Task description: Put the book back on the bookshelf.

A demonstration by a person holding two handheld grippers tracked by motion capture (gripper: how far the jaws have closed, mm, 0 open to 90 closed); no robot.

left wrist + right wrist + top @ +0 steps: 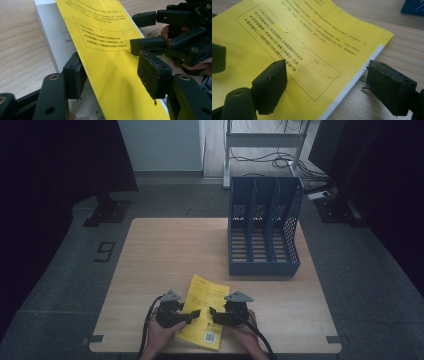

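My left fingers [112,75] stand wide, straddling the lifted yellow cover of the book [204,312] at the table's [165,255] near edge — not yet pinching. My right fingers [332,93] gape over the opposite edge, steadying nothing. The blue file rack [264,227] waits beyond — likely its destination.

Dim room: grey speckled floor [60,270], light wooden table [165,250], white metal rack frame [264,140] at back with loose cables [280,157], dark curtains [30,180] either side.
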